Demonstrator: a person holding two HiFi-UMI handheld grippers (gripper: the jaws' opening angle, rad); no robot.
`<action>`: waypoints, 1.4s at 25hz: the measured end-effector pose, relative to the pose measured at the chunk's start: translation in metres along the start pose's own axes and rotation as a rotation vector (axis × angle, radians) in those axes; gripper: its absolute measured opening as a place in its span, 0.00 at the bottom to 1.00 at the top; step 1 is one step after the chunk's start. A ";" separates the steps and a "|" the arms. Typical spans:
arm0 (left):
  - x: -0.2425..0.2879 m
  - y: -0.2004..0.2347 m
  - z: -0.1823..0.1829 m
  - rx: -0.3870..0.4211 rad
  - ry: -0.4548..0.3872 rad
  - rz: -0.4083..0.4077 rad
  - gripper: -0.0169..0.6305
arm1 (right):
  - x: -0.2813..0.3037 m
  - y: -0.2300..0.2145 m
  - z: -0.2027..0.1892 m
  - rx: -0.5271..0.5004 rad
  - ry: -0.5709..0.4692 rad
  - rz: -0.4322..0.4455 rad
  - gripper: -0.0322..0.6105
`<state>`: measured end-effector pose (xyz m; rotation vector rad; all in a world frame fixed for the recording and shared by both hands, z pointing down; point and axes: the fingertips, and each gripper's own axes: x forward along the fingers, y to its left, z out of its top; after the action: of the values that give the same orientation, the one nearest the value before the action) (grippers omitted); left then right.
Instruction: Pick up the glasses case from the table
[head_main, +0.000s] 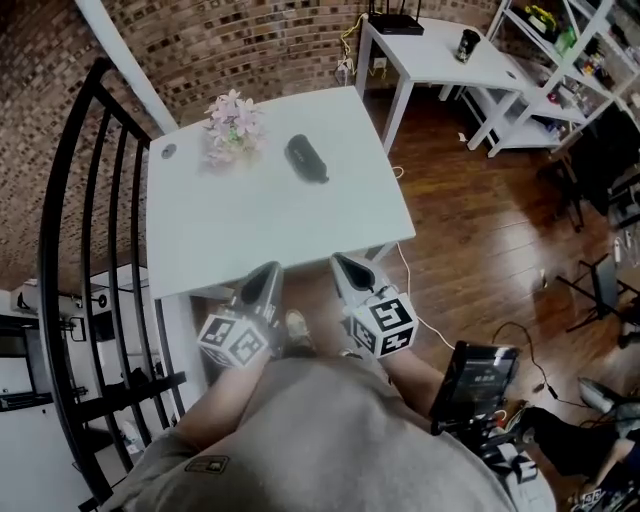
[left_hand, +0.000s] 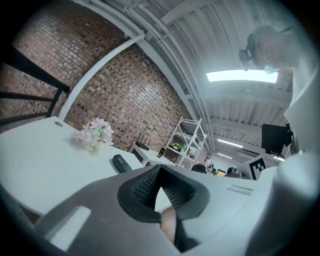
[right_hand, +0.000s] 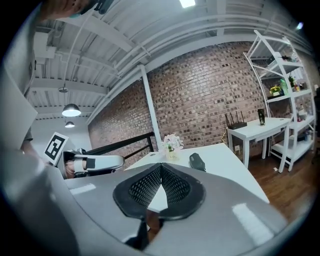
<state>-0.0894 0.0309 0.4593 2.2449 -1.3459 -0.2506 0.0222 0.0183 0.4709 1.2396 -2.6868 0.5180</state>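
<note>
A dark oblong glasses case (head_main: 307, 159) lies on the white table (head_main: 260, 225), toward its far side; it also shows in the left gripper view (left_hand: 121, 163) and the right gripper view (right_hand: 197, 161). My left gripper (head_main: 270, 270) and right gripper (head_main: 341, 262) hover side by side at the table's near edge, well short of the case. Both point toward the table. Each has its tips together with nothing between them, as seen at the left gripper (left_hand: 159, 168) and the right gripper (right_hand: 161, 165).
A small pot of pale pink flowers (head_main: 233, 127) stands left of the case. A black railing (head_main: 80, 260) runs along the table's left. A second white table (head_main: 430, 50) and white shelving (head_main: 560, 60) stand at the far right. Cables and gear (head_main: 480, 380) lie on the wooden floor.
</note>
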 end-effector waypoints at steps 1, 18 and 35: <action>0.006 0.008 0.006 -0.001 -0.001 -0.008 0.03 | 0.012 -0.002 0.004 -0.001 0.000 -0.007 0.07; 0.076 0.097 0.056 -0.020 0.043 -0.066 0.03 | 0.125 -0.033 0.035 -0.023 0.029 -0.093 0.07; 0.173 0.148 0.036 -0.001 0.139 0.034 0.03 | 0.218 -0.129 0.020 -0.043 0.168 -0.054 0.10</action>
<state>-0.1335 -0.1869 0.5210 2.1926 -1.3090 -0.0816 -0.0220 -0.2219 0.5422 1.1969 -2.5059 0.5282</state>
